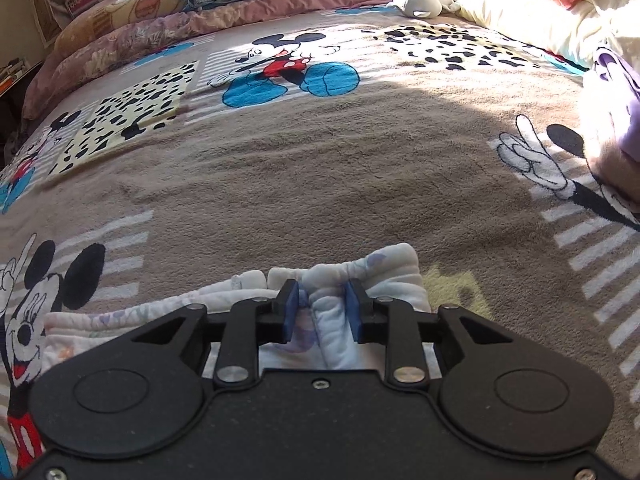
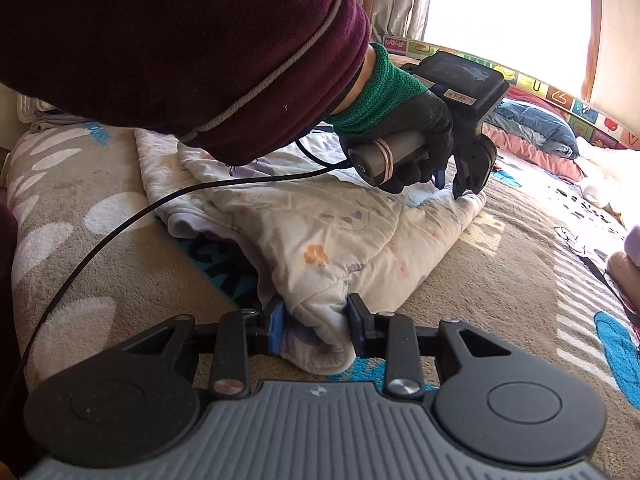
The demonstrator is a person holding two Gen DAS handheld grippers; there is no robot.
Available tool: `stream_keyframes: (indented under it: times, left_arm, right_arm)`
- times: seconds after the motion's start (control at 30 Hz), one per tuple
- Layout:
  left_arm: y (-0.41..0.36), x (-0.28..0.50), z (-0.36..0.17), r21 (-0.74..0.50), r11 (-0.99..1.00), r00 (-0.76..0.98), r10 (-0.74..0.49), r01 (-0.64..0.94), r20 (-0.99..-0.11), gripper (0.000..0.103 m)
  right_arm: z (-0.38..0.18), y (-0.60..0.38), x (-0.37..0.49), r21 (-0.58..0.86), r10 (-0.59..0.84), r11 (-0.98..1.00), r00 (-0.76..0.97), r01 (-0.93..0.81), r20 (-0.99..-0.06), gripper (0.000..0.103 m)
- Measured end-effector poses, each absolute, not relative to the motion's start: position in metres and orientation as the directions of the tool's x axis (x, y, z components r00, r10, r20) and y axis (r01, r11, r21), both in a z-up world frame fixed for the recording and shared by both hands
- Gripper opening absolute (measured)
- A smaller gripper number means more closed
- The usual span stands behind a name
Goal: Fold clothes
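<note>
A white flowered garment (image 2: pixel 320 232) is spread on the Mickey blanket (image 1: pixel 320 168). The left gripper (image 1: pixel 323 304) and right gripper (image 2: pixel 316 320) are each pinching its hem. Both edges are best lifted together, evenly.

I'm in a home bedroom: a bed (image 1: pixel 320 184) with a cartoon blanket, pillows (image 1: pixel 120 32), and a curtained window (image 2: pixel 500 4).

One white quilted padded garment (image 2: pixel 320 232) with pale purple, orange and blue floral print, lying partly folded and rumpled on the bed surface. Layers doubled over; near corner (image 2: pixel 320 332) bunched and thick, far edge (image 1: pixel 352 276) gathered into puckers.
</note>
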State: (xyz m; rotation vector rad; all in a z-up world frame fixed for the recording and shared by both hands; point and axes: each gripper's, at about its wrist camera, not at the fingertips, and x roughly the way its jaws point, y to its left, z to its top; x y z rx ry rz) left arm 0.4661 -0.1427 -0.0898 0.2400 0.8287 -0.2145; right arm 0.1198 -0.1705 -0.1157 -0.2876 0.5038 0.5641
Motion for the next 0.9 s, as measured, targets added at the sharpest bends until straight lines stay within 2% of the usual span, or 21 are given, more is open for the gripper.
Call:
stream_keyframes:
  times: [0.2,0.4,0.53,0.63,0.7,0.8,0.9]
  left_arm:
    - [-0.141,0.435,-0.060,0.154,0.933,0.694,-0.125,0.324,-0.709,0.026]
    - [-0.154,0.414,-0.060,0.150,0.898,0.676,-0.192,0.413,-0.711,0.026]
    - [-0.148,0.429,-0.088,0.123,0.923,0.645,-0.154,0.363,-0.748,0.026]
    - [-0.136,0.441,-0.106,0.083,0.951,0.637,-0.135,0.299,-0.759,0.034]
    - [-0.132,0.440,-0.105,0.049,0.959,0.633,-0.147,0.280,-0.760,0.034]
    - [-0.138,0.441,-0.101,0.086,0.949,0.622,-0.130,0.304,-0.772,0.034]
    - [-0.136,0.442,-0.080,0.043,0.957,0.642,-0.159,0.288,-0.750,0.032]
  right_arm:
    - [-0.116,-0.167,0.118,-0.142,0.425,0.810,0.737,-0.568,-0.526,0.034]
    - [-0.115,-0.165,0.116,-0.158,0.416,0.809,0.742,-0.566,-0.526,0.034]
    - [-0.115,-0.165,0.115,-0.163,0.415,0.808,0.743,-0.566,-0.526,0.035]
    - [-0.116,-0.164,0.115,-0.169,0.415,0.804,0.741,-0.570,-0.528,0.036]
    - [-0.117,-0.163,0.116,-0.173,0.414,0.802,0.741,-0.572,-0.529,0.037]
    - [-0.117,-0.162,0.116,-0.180,0.414,0.798,0.740,-0.575,-0.531,0.038]
    - [-0.117,-0.163,0.117,-0.177,0.415,0.799,0.739,-0.575,-0.531,0.038]
